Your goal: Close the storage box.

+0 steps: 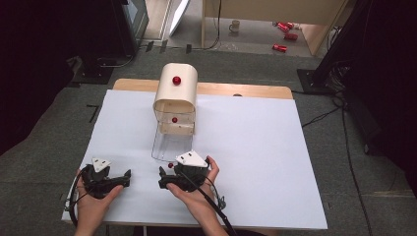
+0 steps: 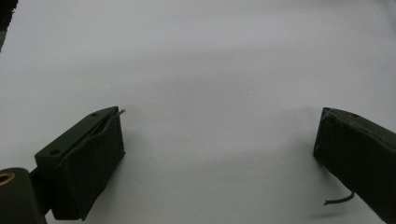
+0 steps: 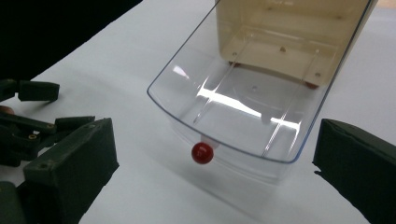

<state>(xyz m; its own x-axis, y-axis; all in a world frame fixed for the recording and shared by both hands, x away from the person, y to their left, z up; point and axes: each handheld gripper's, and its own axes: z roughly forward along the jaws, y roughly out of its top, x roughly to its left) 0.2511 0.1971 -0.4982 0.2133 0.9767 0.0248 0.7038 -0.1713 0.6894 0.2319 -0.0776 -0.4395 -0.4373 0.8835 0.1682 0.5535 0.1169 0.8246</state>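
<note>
A small cream drawer cabinet stands at the back middle of the white sheet, with a red knob on its top face. Its clear bottom drawer is pulled out toward me and holds nothing. The drawer's red knob lies just ahead of my right gripper, which is open with the knob between and slightly beyond its jaws, not touching. My left gripper rests open on the sheet to the left, with nothing between its jaws.
The white sheet covers most of the wooden table. On the floor beyond lie a mug and red cans. Cables trail from both grippers off the near edge.
</note>
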